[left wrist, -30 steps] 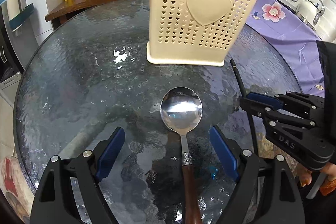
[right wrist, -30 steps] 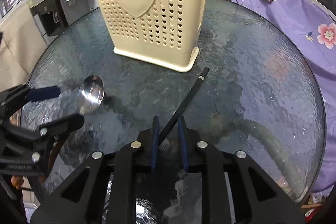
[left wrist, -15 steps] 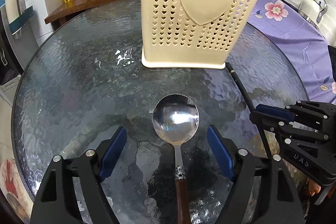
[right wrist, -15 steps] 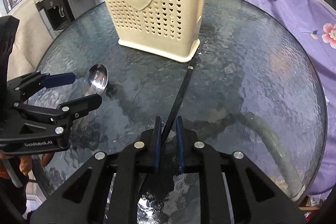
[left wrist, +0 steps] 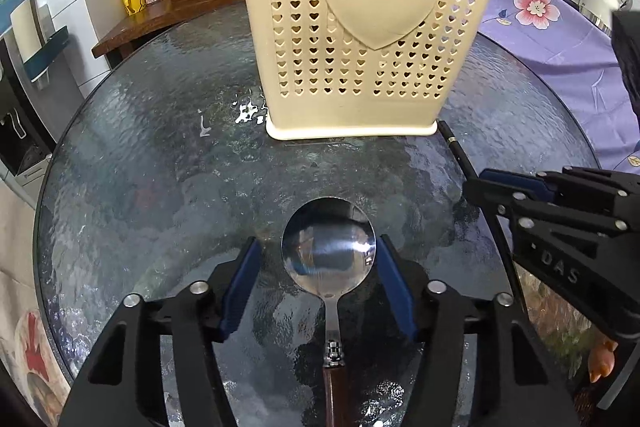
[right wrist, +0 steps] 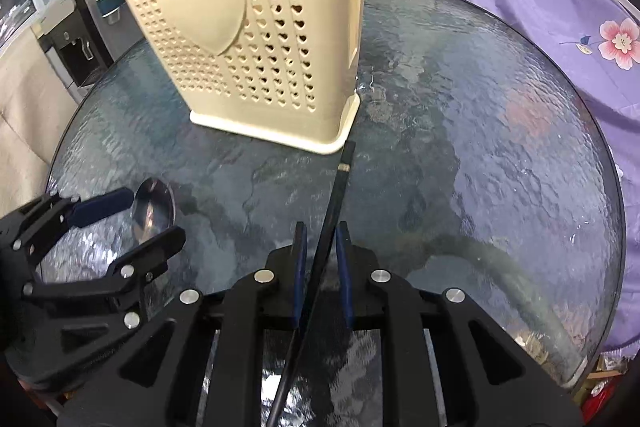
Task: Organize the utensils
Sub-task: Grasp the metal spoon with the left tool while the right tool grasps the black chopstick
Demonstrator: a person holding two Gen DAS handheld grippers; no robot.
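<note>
We have the left gripper (left wrist: 320,279) closing around the one spoon (left wrist: 329,247) – bowl between the pads, flat on the glass bench (left wrist: 160,187), not yet pinched. Right gripper (right wrist: 322,267) pinches the one black chopstick (right wrist: 338,187), tip near the one cream holder (left wrist: 360,27) – likely staged for dropping in.

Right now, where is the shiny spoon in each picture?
Left wrist view: spoon sits low in the middle, bowl between the closing left gripper's fingers.
Right wrist view: spoon at the left, beside that gripper.
Shared landmark: the cream holder with the heart.
</note>
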